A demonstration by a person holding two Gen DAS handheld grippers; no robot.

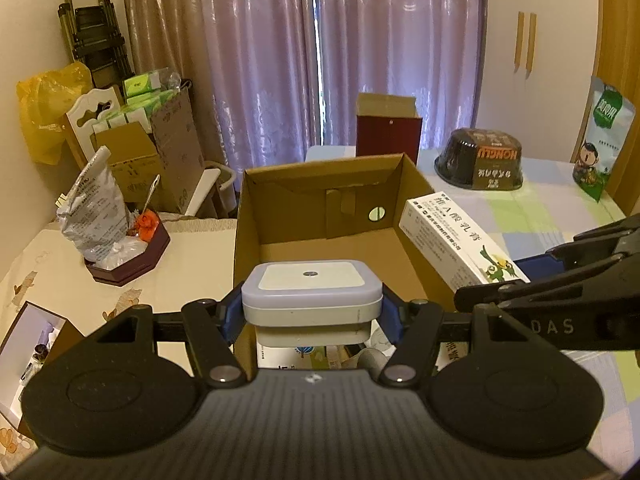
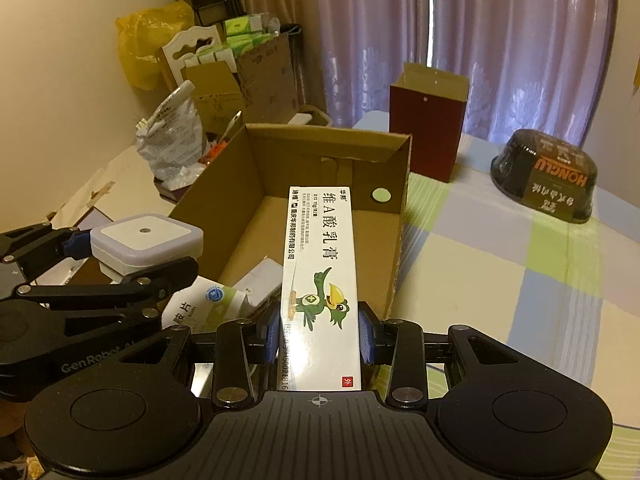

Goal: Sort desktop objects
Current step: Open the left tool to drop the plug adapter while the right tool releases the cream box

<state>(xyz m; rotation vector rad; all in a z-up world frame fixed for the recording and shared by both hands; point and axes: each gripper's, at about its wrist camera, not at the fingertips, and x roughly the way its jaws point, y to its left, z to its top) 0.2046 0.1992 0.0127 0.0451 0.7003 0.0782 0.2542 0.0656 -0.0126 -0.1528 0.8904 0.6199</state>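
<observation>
Carton (image 2: pixel 320 152): open cardboard box on the bed; I see a white medicine box (image 2: pixel 208 304) and a white adapter (image 2: pixel 260 282) at its near end.
Left gripper (image 1: pixel 311 312): clamped on my white night light (image 1: pixel 312 292), above the carton's near edge.
Right gripper (image 2: pixel 319 334): clamped on my ointment box (image 2: pixel 318 280), over the carton's right side.

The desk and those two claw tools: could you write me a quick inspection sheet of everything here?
Surface: checked cloth on the right, cream cloth on the left.
Job's things: open cardboard box; some items already inside.
Clutter: upturned black bowl, red box, silver bag.
Grippers: left gripper grips a white square night light; right gripper grips a long ointment box; both over the box.
Cables: nothing seen.
Surroundings: purple curtains.
</observation>
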